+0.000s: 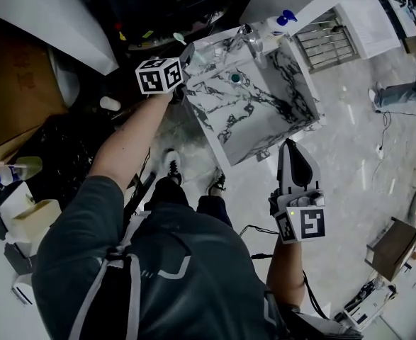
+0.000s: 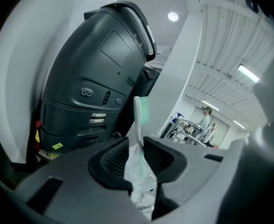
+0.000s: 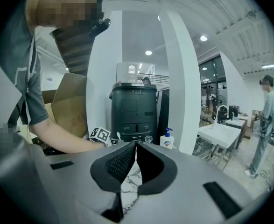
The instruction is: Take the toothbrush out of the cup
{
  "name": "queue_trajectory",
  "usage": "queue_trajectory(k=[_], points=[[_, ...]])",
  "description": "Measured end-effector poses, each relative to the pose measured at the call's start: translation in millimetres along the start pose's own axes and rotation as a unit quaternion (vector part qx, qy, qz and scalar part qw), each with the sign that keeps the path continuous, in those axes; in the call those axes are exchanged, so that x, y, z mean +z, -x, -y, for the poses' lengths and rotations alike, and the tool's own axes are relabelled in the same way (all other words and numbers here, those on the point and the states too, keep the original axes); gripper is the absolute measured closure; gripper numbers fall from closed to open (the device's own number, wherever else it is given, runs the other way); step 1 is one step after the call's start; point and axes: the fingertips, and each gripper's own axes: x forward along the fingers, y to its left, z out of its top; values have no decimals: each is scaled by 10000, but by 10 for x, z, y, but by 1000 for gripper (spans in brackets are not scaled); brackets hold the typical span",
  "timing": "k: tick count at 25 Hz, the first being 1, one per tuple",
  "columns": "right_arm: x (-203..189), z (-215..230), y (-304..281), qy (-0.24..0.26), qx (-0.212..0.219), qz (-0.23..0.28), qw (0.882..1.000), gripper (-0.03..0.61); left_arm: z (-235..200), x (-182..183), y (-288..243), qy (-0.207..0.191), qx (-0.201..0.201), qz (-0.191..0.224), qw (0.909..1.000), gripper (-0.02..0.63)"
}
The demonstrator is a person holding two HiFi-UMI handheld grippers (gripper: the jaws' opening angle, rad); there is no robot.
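Marble-patterned counter [image 1: 264, 119] with a tall black machine [image 2: 94, 78] beyond its far left corner. Left gripper [image 2: 136, 146] at that far left corner, jaws partly open; right gripper [image 3: 136, 146] off the counter's near right edge, jaws closed together on nothing. Clear cup [image 2: 139, 176] sits just below the left jaws. Toothbrush [image 2: 137, 120], white and pale green, stands upright in the cup, its handle rising through the gap between the left pads, nearer the right pad, not clamped by both.
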Motion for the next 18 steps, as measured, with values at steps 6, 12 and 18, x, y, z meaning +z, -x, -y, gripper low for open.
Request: queue_trajectory(k=[6,12,18], points=[[-29,43,73,-43,-15,-12,10000,551,73,29,-8,-146,-44,40,9999,561],[38,114,192,-130,-76,82,9999,550,158,83,98,-392,31,12,9992,581],[119,196,280,-210,-24,287,9994,551,222,258,242,-213,114,222,9995,581]])
